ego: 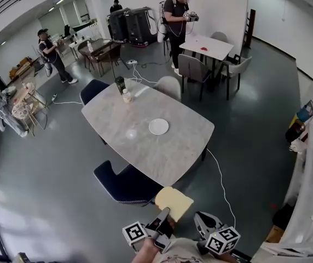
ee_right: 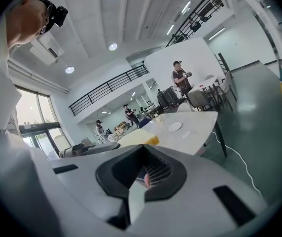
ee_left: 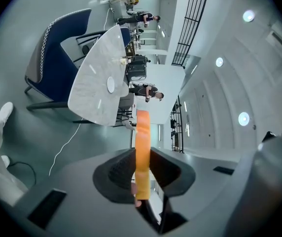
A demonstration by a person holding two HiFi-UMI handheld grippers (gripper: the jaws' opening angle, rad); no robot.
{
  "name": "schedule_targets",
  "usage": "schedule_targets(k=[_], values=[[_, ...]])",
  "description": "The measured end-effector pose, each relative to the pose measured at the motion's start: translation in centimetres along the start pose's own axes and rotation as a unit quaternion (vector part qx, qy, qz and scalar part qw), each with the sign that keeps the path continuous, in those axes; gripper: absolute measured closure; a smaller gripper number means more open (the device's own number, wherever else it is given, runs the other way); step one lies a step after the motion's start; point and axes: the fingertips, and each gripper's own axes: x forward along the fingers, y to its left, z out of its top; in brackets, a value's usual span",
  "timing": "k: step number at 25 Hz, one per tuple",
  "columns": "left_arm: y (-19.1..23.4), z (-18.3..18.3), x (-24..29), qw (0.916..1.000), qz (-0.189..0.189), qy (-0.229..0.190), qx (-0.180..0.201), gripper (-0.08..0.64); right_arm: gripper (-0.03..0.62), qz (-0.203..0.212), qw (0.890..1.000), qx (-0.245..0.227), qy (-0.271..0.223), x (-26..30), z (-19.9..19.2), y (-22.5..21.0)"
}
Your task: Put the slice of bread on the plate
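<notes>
A dark blue upholstered chair [ego: 125, 184] is being shown at the near edge of the pale marble table [ego: 178, 147], at about 10 o'clock from the grippers. The round white plate [ego: 158, 126] is lying bare on the tabletop, well apart from the bread and at about 12 o'clock from it. The left gripper [ego: 162, 219] is being held level, its jaws clenched on the near edge of the pale yellow slice of bread [ego: 174, 203]. In the left gripper view the slice [ee_left: 142, 142] is being seen edge-on between the two pads, jutting toward the table [ee_left: 94, 88] and plate [ee_left: 111, 84]. It is judged that the bread is being gripped by one edge so that most of it can be laid flat on the plate, which is not yet reached. At 3 o'clock of the left tool, the right gripper [ego: 206, 223] is being kept just beside it; its jaws [ee_right: 148, 174] are being seen drawn together with nothing between them, apparently held out of the way.
</notes>
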Motion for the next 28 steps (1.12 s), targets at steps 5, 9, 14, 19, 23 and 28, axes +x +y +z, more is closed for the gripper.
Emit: schedule_targets(k=[5,9,14,19,23,28], values=[[-1.0,5.5,-0.5,0.9998,-0.014,-0.01,-0.001,0.466,0.588,0.007,1.0,-0.018,0.0,5.5,1.7,2.3],[-1.5,9.3,-1.1,0.9996,-0.024,-0.014,0.002,0.466,0.586,0.006,1.0,-0.028,0.002,9.2,2.0,3.7],[-1.2,12.9,-1.5,0.9994,-0.03,-0.018,-0.006,0.466,0.588,-0.001,0.999,-0.042,0.011,11.6,1.9,5.0],[-1.0,14.1,-1.1,0.9988,-0.039,-0.023,-0.017,0.466,0.587,-0.003,0.999,-0.048,0.021,12.9,1.9,5.1],[-1.3,14.8,0.2,0.9988,-0.036,-0.024,-0.023,0.466,0.588,0.008,0.999,-0.043,0.032,14.8,2.3,4.9],[-1.9,16.9,2.5,0.9985,-0.033,-0.041,-0.015,0.466,0.586,0.048,0.997,-0.041,0.045,19.2,3.3,4.8]])
